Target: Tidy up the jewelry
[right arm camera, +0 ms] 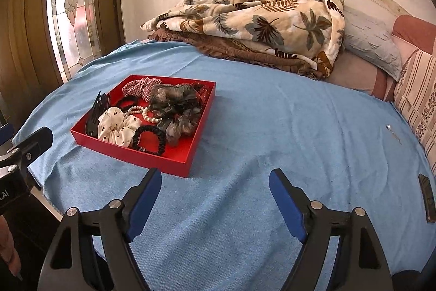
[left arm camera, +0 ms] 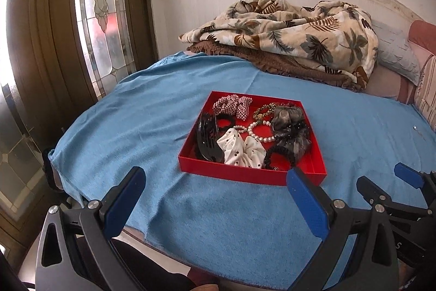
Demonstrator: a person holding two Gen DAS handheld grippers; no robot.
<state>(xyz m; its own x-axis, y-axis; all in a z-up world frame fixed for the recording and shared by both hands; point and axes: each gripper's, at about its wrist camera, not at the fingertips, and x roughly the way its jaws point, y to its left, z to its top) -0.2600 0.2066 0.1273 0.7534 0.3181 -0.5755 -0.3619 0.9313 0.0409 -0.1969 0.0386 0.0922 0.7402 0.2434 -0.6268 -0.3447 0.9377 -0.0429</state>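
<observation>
A red tray (left arm camera: 245, 173) (right arm camera: 122, 154) lies on the blue cloth (left arm camera: 136, 127) and holds hair and jewelry items. Among them are a white dotted scrunchie (left arm camera: 242, 152) (right arm camera: 117, 128), a pearl bracelet (left arm camera: 259, 132) (right arm camera: 147, 113), a black hair claw (left arm camera: 207, 138) (right arm camera: 95, 113), a grey scrunchie (left arm camera: 288, 127) (right arm camera: 174, 111) and a black hair tie (right arm camera: 150, 139). My left gripper (left arm camera: 215, 176) hovers open just short of the tray's near wall. To the right of the tray, my right gripper (right arm camera: 215, 173) stands open over bare cloth. Neither holds anything.
A leaf-print blanket (left arm camera: 286, 40) and pillows (right arm camera: 370, 45) are piled at the back. A small silver pin (right arm camera: 392, 131) and a dark flat object (right arm camera: 426, 198) lie on the cloth at the right. A glazed wooden door (left arm camera: 95, 18) stands left of the bed's edge.
</observation>
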